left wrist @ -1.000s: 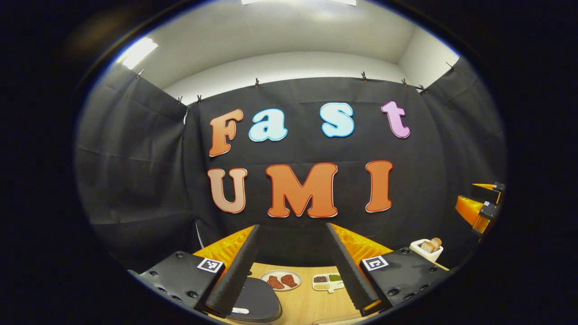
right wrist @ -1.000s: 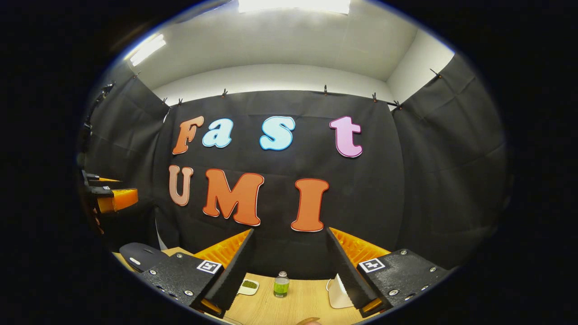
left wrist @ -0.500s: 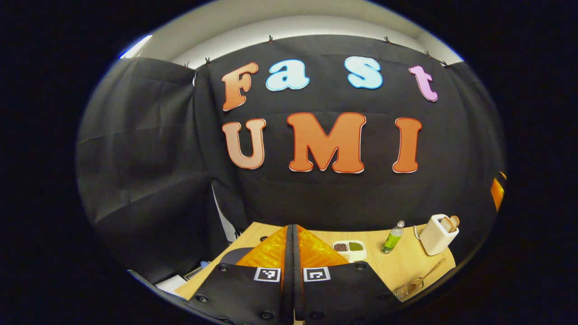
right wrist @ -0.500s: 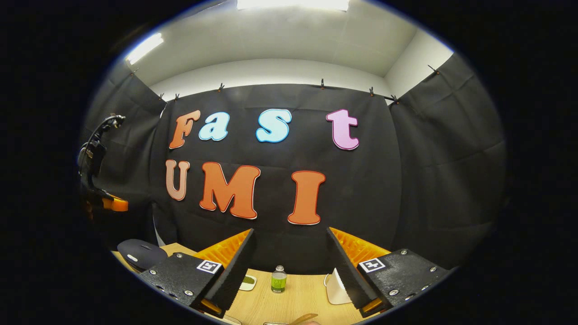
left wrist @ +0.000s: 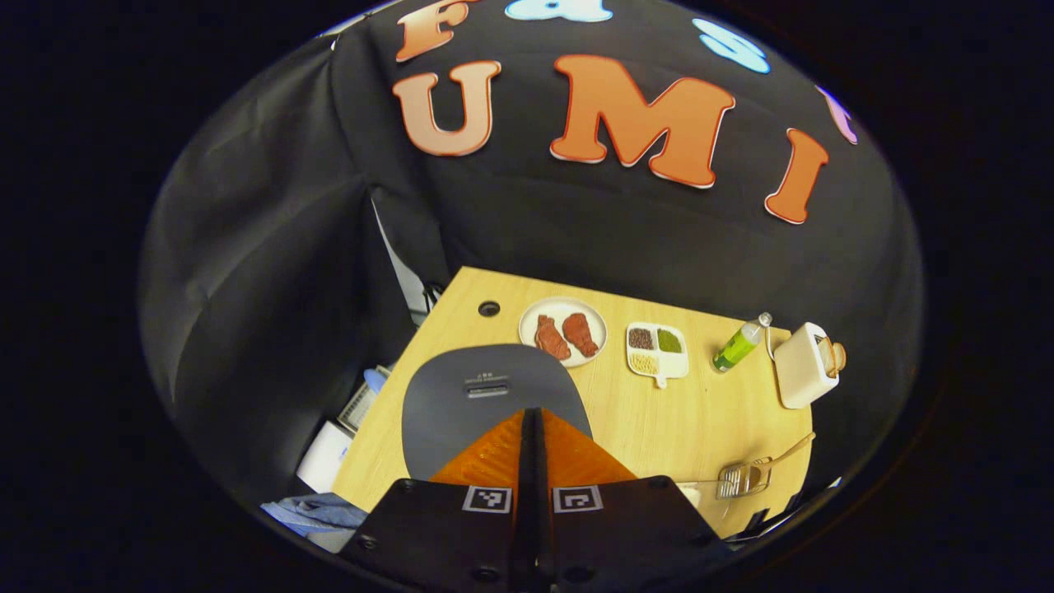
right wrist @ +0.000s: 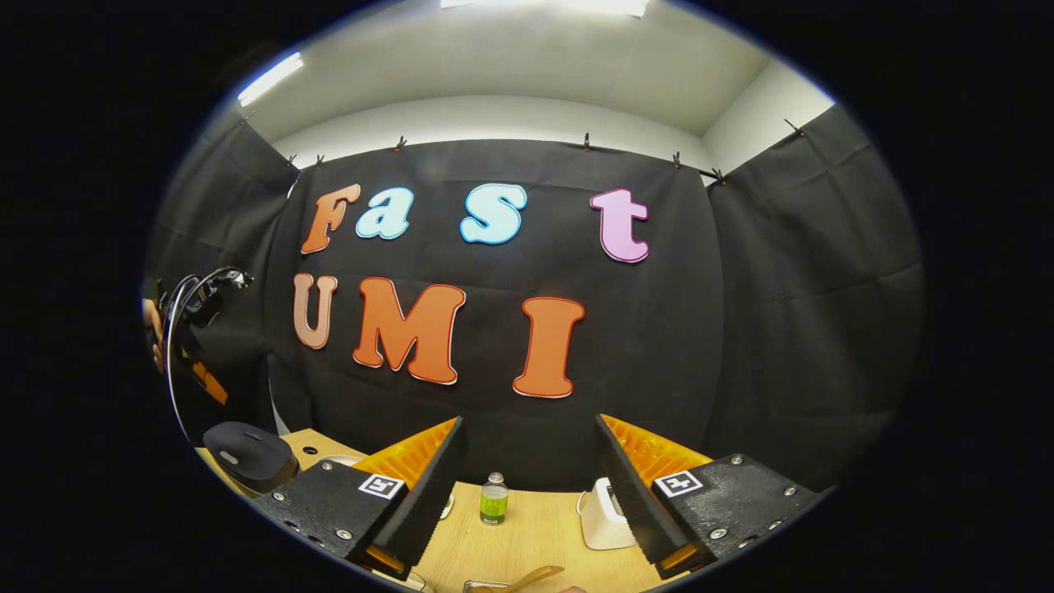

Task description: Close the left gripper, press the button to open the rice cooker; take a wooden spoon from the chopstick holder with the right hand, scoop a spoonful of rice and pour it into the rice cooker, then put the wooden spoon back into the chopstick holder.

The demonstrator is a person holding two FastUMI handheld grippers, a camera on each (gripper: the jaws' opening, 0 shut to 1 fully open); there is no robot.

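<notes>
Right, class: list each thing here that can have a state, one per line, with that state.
Left gripper: shut, empty, above the cooker lid.
Right gripper: open, empty.
Dark grey rice cooker: lid closed.
Green-liquid clear plastic bottle: upright, capped.
White toaster: bread in slots.
Wooden spoon: resting in the wire holder.

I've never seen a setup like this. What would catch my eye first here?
Probably the dark rice cooker, lid down, at the near left of the wooden table, with the left gripper shut right above it. Behind it sit a plate of meat and a green bottle.
</notes>
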